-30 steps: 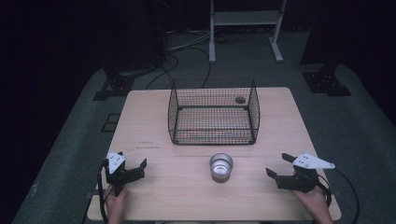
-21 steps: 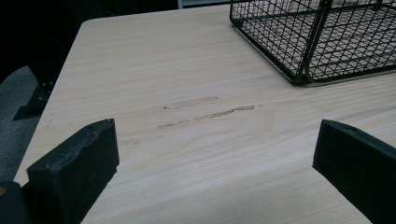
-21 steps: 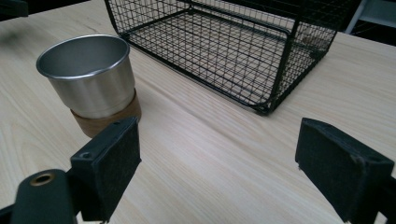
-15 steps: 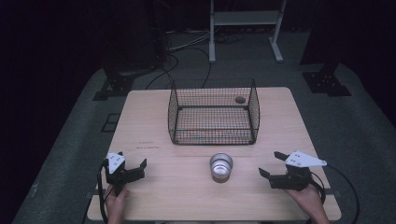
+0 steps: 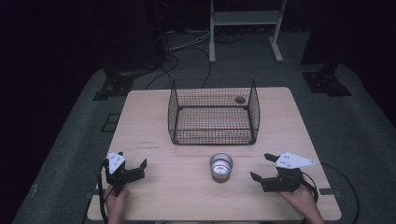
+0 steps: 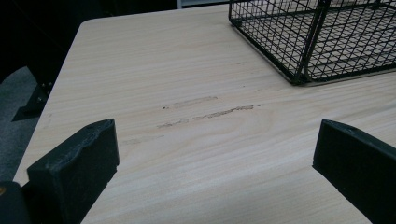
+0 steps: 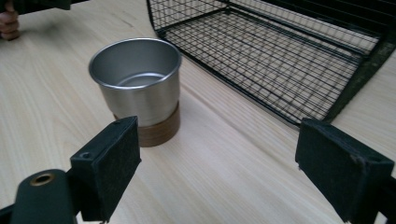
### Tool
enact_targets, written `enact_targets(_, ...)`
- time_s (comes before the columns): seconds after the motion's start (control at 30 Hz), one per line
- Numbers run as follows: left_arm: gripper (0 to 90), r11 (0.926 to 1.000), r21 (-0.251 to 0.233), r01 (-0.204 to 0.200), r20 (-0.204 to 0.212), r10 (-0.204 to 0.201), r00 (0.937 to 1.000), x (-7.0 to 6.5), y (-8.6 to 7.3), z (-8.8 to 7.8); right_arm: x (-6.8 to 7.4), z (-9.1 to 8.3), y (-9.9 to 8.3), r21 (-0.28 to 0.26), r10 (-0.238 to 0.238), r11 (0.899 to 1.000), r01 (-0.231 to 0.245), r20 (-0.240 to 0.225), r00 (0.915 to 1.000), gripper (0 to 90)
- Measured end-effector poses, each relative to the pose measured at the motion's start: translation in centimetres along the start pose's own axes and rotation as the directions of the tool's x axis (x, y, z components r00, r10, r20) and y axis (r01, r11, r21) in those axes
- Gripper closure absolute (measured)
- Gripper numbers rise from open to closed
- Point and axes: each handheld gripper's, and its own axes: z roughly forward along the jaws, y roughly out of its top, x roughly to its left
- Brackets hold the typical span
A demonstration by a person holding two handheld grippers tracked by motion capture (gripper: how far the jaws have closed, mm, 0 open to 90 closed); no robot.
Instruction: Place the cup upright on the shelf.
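Note:
A small steel cup [image 5: 221, 165] with a brown wooden base stands upright on the table's front middle; in the right gripper view the cup [image 7: 137, 88] looks empty. My right gripper [image 5: 262, 167] is open a short way to its right, jaws wide apart and turned toward it, nothing between them. My left gripper [image 5: 133, 167] rests open near the front left corner, with bare wood between its jaws. A black wire basket [image 5: 214, 116] sits behind the cup, and the same basket [image 7: 280, 60] has an open top.
The wooden table [image 5: 154, 121] has a faint scuff mark [image 6: 205, 109] ahead of my left gripper. A small dark round object [image 5: 240, 99] lies near the basket's back right corner. Cables and a white stand's legs [image 5: 243, 32] are on the floor beyond.
My right gripper has slid left along the front of the table, closer to the cup. The left gripper has stayed put.

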Motion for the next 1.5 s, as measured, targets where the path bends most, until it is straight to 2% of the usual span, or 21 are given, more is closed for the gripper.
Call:
enact_targets(0.23, 0.0, 1.0, -0.005, 0.0, 0.002, 0.0, 1.0, 0.0, 0.0, 0.0, 0.9, 0.8, 0.5, 0.02, -0.023, 1.0, 0.024, -0.048, 0.9986, 13.1)
enact_targets(0.9, 0.0, 0.9999, -0.005, 0.011, 0.006, -0.011, 0.9999, 0.2, 0.0, -0.1, 3.0, 3.1, 1.8, 0.04, -0.067, 0.997, 0.073, -0.128, 0.9895, 12.7)
enact_targets(1.5, 0.0, 1.0, -0.005, 0.005, 0.008, -0.005, 1.0, 0.2, 0.0, -0.1, 3.7, 5.9, 2.1, 0.09, -0.054, 0.994, 0.07, -0.165, 0.9847, 6.9)
